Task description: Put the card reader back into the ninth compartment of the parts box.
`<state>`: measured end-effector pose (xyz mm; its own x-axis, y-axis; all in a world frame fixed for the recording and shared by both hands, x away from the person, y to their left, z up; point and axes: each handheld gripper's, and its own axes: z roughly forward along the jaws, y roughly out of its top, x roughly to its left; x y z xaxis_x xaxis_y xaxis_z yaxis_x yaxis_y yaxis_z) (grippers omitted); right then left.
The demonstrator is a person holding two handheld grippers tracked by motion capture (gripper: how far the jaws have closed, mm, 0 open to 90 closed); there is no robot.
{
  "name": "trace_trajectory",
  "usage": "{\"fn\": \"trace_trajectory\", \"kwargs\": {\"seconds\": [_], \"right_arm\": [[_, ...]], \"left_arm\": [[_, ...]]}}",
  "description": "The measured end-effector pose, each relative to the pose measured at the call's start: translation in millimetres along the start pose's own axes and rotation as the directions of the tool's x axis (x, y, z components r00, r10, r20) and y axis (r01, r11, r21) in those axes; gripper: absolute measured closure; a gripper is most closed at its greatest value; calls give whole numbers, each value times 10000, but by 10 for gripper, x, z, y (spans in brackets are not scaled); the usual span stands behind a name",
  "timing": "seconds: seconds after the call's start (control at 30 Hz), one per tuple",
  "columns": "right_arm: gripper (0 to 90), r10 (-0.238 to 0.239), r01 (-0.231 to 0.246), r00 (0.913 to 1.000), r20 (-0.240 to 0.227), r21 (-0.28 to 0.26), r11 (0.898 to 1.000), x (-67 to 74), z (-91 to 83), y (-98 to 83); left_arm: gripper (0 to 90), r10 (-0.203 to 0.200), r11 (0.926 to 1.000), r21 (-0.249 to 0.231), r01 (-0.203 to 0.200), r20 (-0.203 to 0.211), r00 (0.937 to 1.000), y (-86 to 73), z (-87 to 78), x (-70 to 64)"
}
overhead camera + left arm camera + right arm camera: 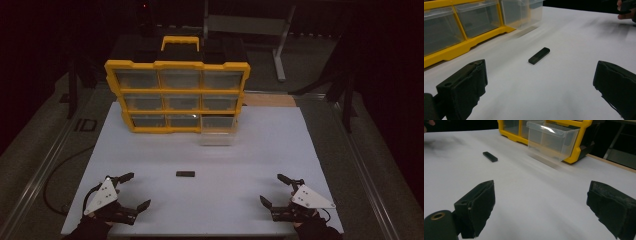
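A small flat black bar (185, 174) lies on the white board (250, 160), between the two grippers and a little ahead of them. It also lies ahead of the left jaws (539, 55) and far to the left in the right gripper view (490, 156). My left gripper (135, 190) rests at the front left, jaws wide apart with nothing between them. At the front right, my right gripper (277, 189) stands open and empty too. A yellow drawer organiser (177, 95) stands at the back; its bottom right clear drawer (217, 131) is pulled out.
The organiser (454, 47) holds several clear drawers, and the pulled-out drawer (551, 141) juts over the board. A person's hand (625, 13) shows at the top right of the left gripper view. Dark floor, a cable and stand legs surround the table.
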<state>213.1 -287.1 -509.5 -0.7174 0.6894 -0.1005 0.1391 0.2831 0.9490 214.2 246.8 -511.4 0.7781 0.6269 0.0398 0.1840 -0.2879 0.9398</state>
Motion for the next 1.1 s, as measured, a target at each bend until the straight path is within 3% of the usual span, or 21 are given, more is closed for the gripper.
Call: {"fn": "trace_trajectory", "kwargs": {"seconds": [0.63,1.1], "right_arm": [[84,30,-31,10000,-9,-74,10000,-11,11,8],[84,42,-42,10000,-61,-110,9999,10,3,26]], "left_arm": [[5,63,9999,106,-65,184,9998,-14,25,-6],[5,19,10000,92,-19,-32,10000,28,2,4]]}}
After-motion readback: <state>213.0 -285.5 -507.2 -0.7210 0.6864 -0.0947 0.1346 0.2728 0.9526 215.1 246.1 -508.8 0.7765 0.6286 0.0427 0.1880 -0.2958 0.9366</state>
